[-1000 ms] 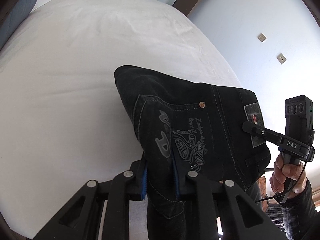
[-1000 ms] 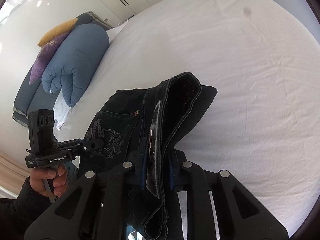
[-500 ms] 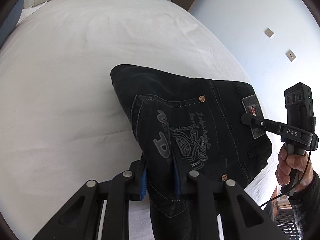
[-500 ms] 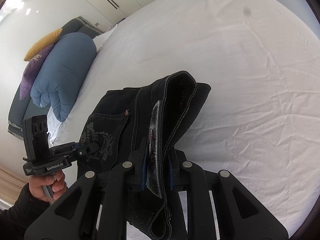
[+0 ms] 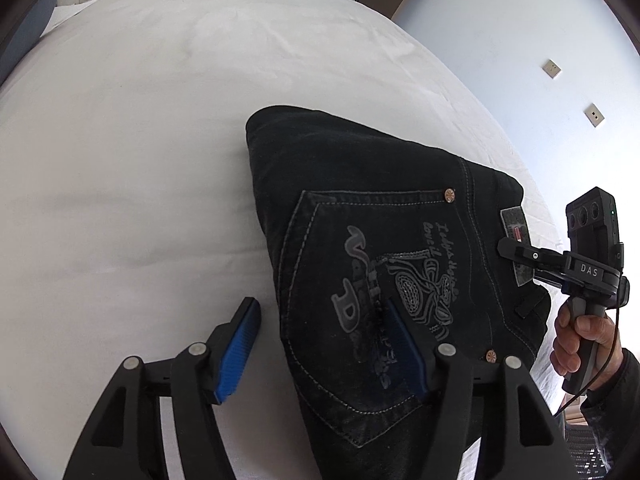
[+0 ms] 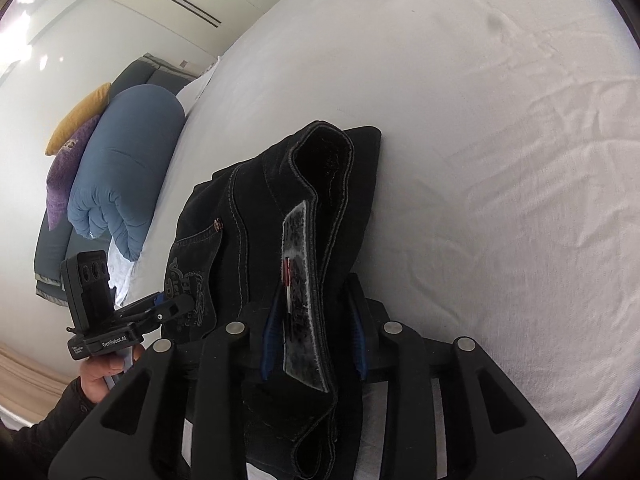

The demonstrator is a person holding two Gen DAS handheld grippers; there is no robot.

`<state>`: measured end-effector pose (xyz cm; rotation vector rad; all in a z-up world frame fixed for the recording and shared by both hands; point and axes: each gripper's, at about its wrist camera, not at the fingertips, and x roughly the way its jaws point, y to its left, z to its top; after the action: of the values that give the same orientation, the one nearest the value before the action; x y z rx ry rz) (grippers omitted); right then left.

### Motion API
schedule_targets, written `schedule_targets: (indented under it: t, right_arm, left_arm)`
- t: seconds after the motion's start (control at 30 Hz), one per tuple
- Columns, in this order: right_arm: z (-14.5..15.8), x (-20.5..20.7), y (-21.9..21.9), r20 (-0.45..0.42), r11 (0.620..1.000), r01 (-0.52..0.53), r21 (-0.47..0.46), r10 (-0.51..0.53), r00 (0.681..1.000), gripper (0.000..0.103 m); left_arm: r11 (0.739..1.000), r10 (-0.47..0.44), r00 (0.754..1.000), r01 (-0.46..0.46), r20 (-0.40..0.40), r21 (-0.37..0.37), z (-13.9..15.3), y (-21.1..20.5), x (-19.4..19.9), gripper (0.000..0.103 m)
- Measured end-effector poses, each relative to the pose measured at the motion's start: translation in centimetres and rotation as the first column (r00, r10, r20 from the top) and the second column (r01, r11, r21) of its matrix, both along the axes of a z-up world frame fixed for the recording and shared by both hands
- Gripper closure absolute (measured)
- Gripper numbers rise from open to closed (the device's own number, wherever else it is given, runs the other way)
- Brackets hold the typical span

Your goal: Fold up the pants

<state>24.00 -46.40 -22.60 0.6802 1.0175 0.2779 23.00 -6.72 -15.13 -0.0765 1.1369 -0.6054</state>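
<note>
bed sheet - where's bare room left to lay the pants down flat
Open white sheet spreads right of the folded black pants and beyond them; more lies to their left. Crowded: the near edge, where both grippers, left and right, straddle the pants.

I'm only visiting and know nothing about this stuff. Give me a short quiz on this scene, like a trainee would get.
1. What colour are the pants?
2. True or false: the pants rest on a wooden floor.
3. Which shows beyond the bed: A) blue rolled duvet, B) red suitcase?
Key: 1 black; 2 false, they rest on the white bed; 3 A.
</note>
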Motion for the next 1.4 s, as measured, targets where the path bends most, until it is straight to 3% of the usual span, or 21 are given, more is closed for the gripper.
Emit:
schedule_targets:
  t: [0.1,0.2,0.27,0.37,0.43,0.6,0.67,0.73,0.8,0.87,0.9,0.97,1.0,1.07,1.13,1.23,1.3,1.4]
  right_arm:
    - [0.7,-0.2,0.4,-0.001,1.000,0.020,-0.023,-0.020,1.000,0.056]
    - [2.3,-1.9,0.2,0.020,0.997,0.061,-0.050,-0.060,0.998,0.051]
    - [3.7,-3.6,0.1,0.043,0.993,0.093,-0.074,-0.090,0.995,0.044]
    - [6.4,-6.8,0.6,0.103,0.985,0.127,-0.112,-0.116,0.988,0.036]
    - [8.3,-9.1,1.3,0.148,0.979,0.152,-0.140,-0.131,0.980,0.026]
    - [13.4,-14.4,3.1,0.237,0.947,0.242,-0.211,-0.190,0.953,0.025]
    - [16.2,-16.6,4.4,0.303,0.915,0.287,-0.283,-0.199,0.932,0.025]
    - [19.8,-19.6,5.4,0.408,0.871,0.349,-0.345,-0.196,0.892,0.025]
    - [23.7,-22.7,6.9,0.540,0.818,0.433,-0.379,-0.185,0.821,0.020]
    - [27.1,-25.9,8.3,0.647,0.767,0.518,-0.378,-0.181,0.740,0.000]
    - [28.6,-27.5,9.0,0.700,0.737,0.569,-0.365,-0.186,0.690,0.000]
    - [30.6,-30.3,10.0,0.773,0.701,0.632,-0.330,-0.184,0.607,0.000]
    - [31.4,-31.2,10.3,0.789,0.686,0.654,-0.320,-0.190,0.585,0.000]
    - [32.4,-32.1,10.7,0.784,0.673,0.666,-0.323,-0.204,0.586,0.000]
    - [32.8,-32.4,11.0,0.750,0.689,0.636,-0.347,-0.203,0.629,0.000]
    - [32.4,-33.6,12.0,0.723,0.698,0.616,-0.365,-0.205,0.660,0.000]
    - [31.8,-33.9,13.1,0.688,0.681,0.605,-0.412,-0.202,0.697,0.000]
    - [30.8,-33.4,14.4,0.613,0.694,0.535,-0.481,-0.171,0.772,0.000]
  left_arm:
    - [1.000,0.013,1.000,-0.013,0.011,-0.003,0.6,0.0,-0.3,0.035]
    - [1.000,0.020,0.997,-0.021,0.078,0.016,2.4,0.6,-1.6,0.034]
    - [0.998,0.041,0.989,-0.047,0.143,0.036,4.0,1.3,-2.8,0.018]
    - [0.994,0.102,0.963,-0.105,0.249,0.000,6.7,3.0,-5.5,0.000]
    - [0.991,0.125,0.948,-0.132,0.293,0.006,8.2,3.7,-7.4,0.000]
    - [0.976,0.183,0.902,-0.215,0.390,0.040,11.5,5.2,-12.6,0.000]
    - [0.965,0.209,0.855,-0.259,0.475,0.042,13.7,6.2,-15.3,0.000]
    - [0.946,0.230,0.774,-0.320,0.590,0.051,16.5,6.8,-18.3,0.000]
    - [0.920,0.249,0.653,-0.390,0.715,0.036,19.8,7.4,-21.6,0.000]
    - [0.882,0.258,0.534,-0.471,0.805,0.030,22.8,7.6,-24.5,0.000]
    - [0.866,0.260,0.486,-0.500,0.834,0.021,24.1,7.6,-25.8,0.000]
    - [0.857,0.261,0.413,-0.515,0.872,-0.013,26.0,7.6,-28.5,0.000]
    - [0.849,0.263,0.397,-0.528,0.879,-0.015,26.7,7.5,-29.5,0.000]
    - [0.844,0.251,0.425,-0.536,0.869,0.018,27.3,7.0,-30.2,0.000]
    - [0.868,0.271,0.492,-0.496,0.827,0.011,27.5,7.2,-30.3,0.000]
    - [0.880,0.321,0.594,-0.475,0.737,0.000,26.8,7.7,-29.3,0.000]
    - [0.886,0.320,0.663,-0.462,0.677,0.034,25.5,7.3,-28.1,0.000]
    - [0.887,0.314,0.745,-0.451,0.589,0.098,23.8,6.6,-26.5,0.000]
